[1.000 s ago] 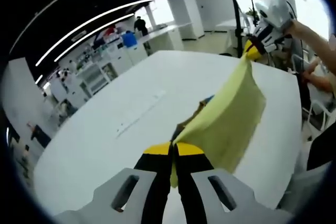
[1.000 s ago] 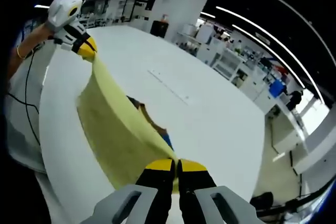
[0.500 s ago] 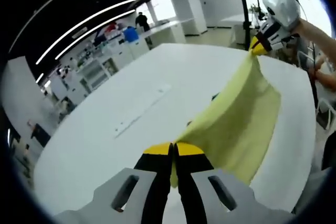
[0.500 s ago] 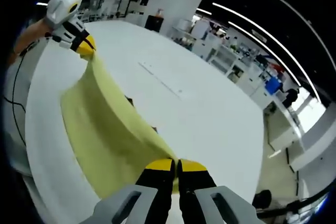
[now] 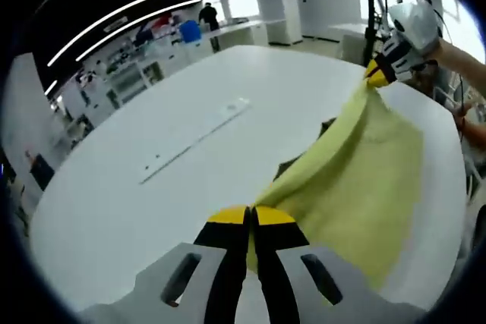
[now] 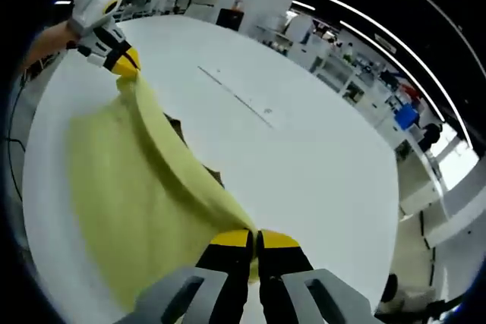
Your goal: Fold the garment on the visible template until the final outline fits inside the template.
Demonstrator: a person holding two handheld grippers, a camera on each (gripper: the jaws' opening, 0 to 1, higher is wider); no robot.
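Both the left gripper (image 5: 250, 216) and right gripper (image 6: 254, 239) clench the yellow garment (image 5: 357, 180) above the white table (image 5: 152, 187); no readable writing.

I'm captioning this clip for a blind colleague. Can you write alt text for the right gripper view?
A yellow garment hangs stretched between two grippers over a white table: the right gripper pinches one corner at the bottom, and the left gripper holds another at upper left. Something dark shows beneath the cloth's far edge.
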